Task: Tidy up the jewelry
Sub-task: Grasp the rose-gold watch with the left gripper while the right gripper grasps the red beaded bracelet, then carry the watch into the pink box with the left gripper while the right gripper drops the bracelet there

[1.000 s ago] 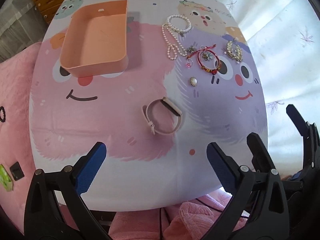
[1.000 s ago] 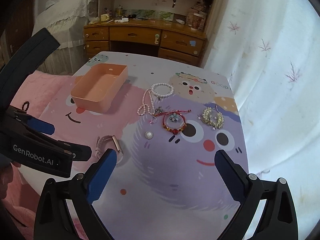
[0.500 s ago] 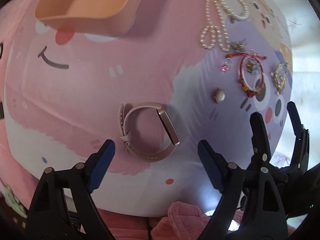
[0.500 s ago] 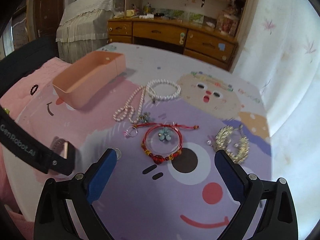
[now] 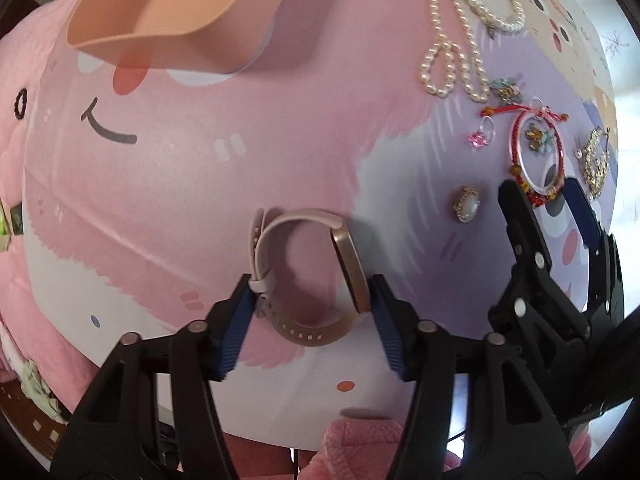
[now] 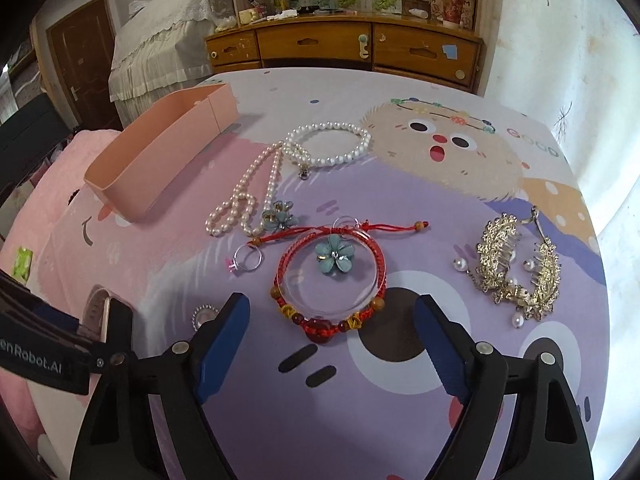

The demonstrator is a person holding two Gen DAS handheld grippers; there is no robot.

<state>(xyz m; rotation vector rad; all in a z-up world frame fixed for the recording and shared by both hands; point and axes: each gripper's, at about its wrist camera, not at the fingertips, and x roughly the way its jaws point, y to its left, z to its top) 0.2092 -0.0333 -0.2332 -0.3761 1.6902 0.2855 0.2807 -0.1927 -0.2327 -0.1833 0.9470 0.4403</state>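
Note:
A pink watch [image 5: 308,276] lies on the table between the fingers of my left gripper [image 5: 310,312]; the jaws touch its strap and its case on either side. It shows partly in the right wrist view [image 6: 100,312]. My right gripper [image 6: 332,344] is open and empty just in front of a red beaded bracelet [image 6: 332,280]. The peach tray [image 5: 180,4] stands empty at the far left; it also shows in the right wrist view [image 6: 160,160]. Pearl strands [image 6: 280,172], a blue flower [image 6: 334,258], a ring [image 6: 248,260], a gold hair comb [image 6: 516,264] and an oval brooch [image 5: 466,204] lie around.
The cartoon-printed table [image 6: 400,420] ends near both grippers at its front edge. A wooden dresser [image 6: 344,44] and a bed [image 6: 160,48] stand beyond the far edge. A pink blanket [image 5: 12,128] lies to the left.
My left gripper has moved down and forward and closed around the watch. My right gripper has moved closer to the red bracelet and narrowed a little.

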